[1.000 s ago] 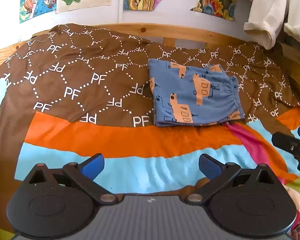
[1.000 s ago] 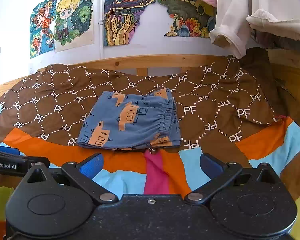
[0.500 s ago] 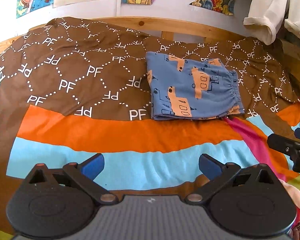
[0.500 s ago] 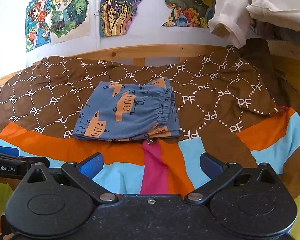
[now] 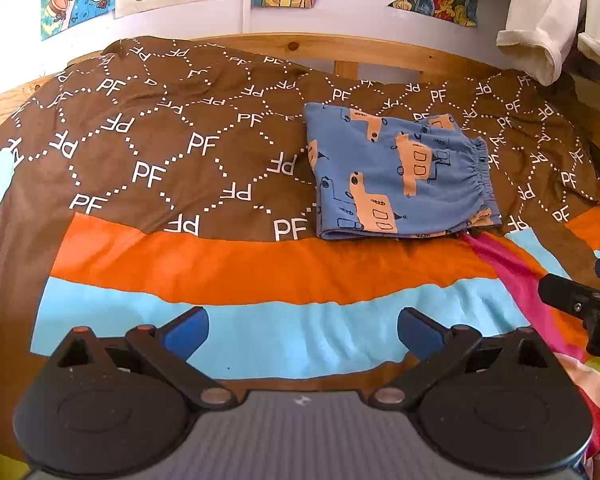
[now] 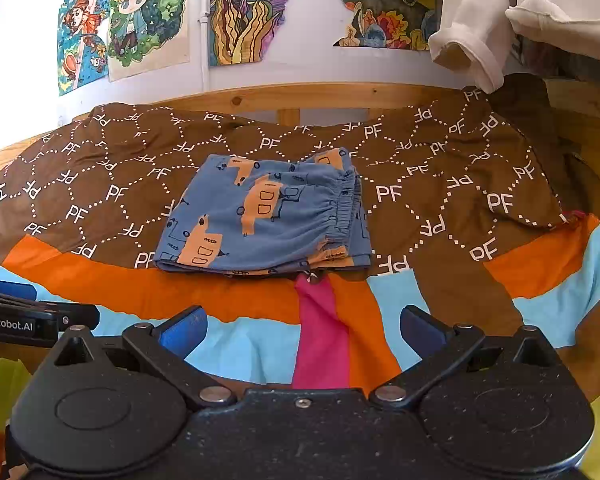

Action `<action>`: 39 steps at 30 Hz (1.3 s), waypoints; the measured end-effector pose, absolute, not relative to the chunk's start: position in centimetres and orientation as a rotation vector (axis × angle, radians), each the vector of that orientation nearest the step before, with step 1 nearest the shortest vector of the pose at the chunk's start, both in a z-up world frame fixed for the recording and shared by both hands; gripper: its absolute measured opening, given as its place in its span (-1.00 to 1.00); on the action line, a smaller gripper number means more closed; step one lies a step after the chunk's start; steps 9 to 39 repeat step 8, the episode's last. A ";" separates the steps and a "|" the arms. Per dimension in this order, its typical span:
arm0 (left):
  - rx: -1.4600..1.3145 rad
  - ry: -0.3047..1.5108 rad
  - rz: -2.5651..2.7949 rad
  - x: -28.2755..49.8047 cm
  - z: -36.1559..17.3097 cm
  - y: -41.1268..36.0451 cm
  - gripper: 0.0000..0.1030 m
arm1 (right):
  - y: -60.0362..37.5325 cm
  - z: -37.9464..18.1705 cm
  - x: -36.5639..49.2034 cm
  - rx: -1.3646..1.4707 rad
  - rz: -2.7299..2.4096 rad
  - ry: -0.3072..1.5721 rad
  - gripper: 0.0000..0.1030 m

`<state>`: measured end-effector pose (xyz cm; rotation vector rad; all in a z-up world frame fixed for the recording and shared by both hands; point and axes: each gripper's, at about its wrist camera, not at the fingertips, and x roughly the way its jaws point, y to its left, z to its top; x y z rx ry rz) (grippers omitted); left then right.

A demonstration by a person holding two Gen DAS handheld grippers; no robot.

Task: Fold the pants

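Observation:
Blue pants [image 5: 400, 178] with orange truck prints lie folded into a flat rectangle on the brown PF-patterned bedspread [image 5: 160, 152], elastic waistband to the right. They also show in the right wrist view [image 6: 264, 220]. My left gripper [image 5: 302, 326] is open and empty, held back over the light blue stripe, left of and nearer than the pants. My right gripper [image 6: 302, 326] is open and empty, nearer than the pants, above the pink and orange patches. Neither touches the pants.
A wooden bed rail [image 5: 340, 50] runs along the far side under a wall with colourful drawings [image 6: 244, 8]. White clothes [image 6: 476, 20] hang at the upper right. The right gripper's finger [image 5: 580, 304] shows at the left view's right edge.
Both grippers have drawn back slightly and tilted down, so the pants sit a little lower in both views. The pants have not moved. Both stay open.

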<state>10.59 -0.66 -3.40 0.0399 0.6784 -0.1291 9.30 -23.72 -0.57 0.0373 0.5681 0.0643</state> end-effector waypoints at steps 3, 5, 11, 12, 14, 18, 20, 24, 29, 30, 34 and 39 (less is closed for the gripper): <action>0.032 0.685 -0.149 10.6 -3.5 -0.7 0.99 | -23.7 -0.6 9.3 0.037 0.065 0.569 0.99; 0.035 0.683 -0.148 10.5 -3.5 -0.8 0.99 | -23.7 -0.6 9.3 0.038 0.065 0.570 0.99; 0.042 0.683 -0.148 10.4 -3.6 -0.9 0.99 | -23.8 -0.6 9.3 0.039 0.065 0.570 0.99; 0.042 0.683 -0.148 10.4 -3.6 -0.9 0.99 | -23.8 -0.6 9.3 0.039 0.065 0.570 0.99; 0.042 0.683 -0.148 10.4 -3.6 -0.9 0.99 | -23.8 -0.6 9.3 0.039 0.065 0.570 0.99; 0.042 0.683 -0.148 10.4 -3.6 -0.9 0.99 | -23.8 -0.6 9.3 0.039 0.065 0.570 0.99; 0.042 0.683 -0.148 10.4 -3.6 -0.9 0.99 | -23.8 -0.6 9.3 0.039 0.065 0.570 0.99; 0.042 0.683 -0.148 10.4 -3.6 -0.9 0.99 | -23.8 -0.6 9.3 0.039 0.065 0.570 0.99; 0.042 0.683 -0.148 10.4 -3.6 -0.9 0.99 | -23.8 -0.6 9.3 0.039 0.065 0.570 0.99; 0.042 0.683 -0.148 10.4 -3.6 -0.9 0.99 | -23.8 -0.6 9.3 0.039 0.065 0.570 0.99; 0.042 0.683 -0.148 10.4 -3.6 -0.9 0.99 | -23.8 -0.6 9.3 0.039 0.065 0.570 0.99; 0.042 0.683 -0.148 10.4 -3.6 -0.9 0.99 | -23.8 -0.6 9.3 0.039 0.065 0.570 0.99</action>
